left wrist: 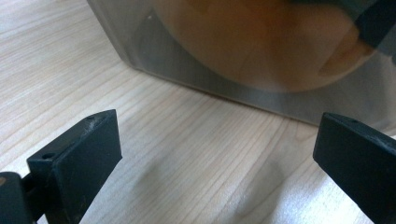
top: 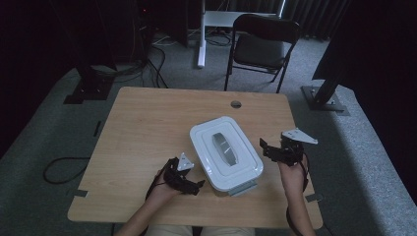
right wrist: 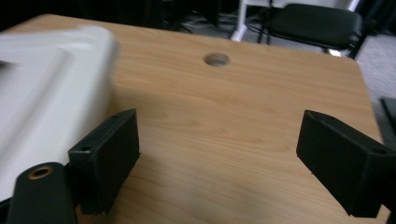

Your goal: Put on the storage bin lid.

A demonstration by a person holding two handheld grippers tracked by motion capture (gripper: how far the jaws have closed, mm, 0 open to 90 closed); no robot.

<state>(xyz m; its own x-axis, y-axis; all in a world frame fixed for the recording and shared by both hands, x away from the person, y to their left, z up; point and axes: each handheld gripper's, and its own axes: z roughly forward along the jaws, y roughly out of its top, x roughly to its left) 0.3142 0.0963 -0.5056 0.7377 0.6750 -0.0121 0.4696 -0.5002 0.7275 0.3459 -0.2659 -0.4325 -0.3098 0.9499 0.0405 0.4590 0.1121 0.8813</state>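
The wooden table [top: 142, 128] has a small round hole [top: 236, 104] near its far edge. A white box with a lid [top: 225, 152] lies directly on it, between the left claw [top: 199, 186] and the right claw [top: 266, 146].

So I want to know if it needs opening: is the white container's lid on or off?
On. The lid sits flat across the white container, edges matching all round; whether it is latched cannot be told.

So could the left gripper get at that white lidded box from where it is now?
Probably yes. The left gripper sits just beside the white box, jaws open, with bare table between them and the box's near wall.
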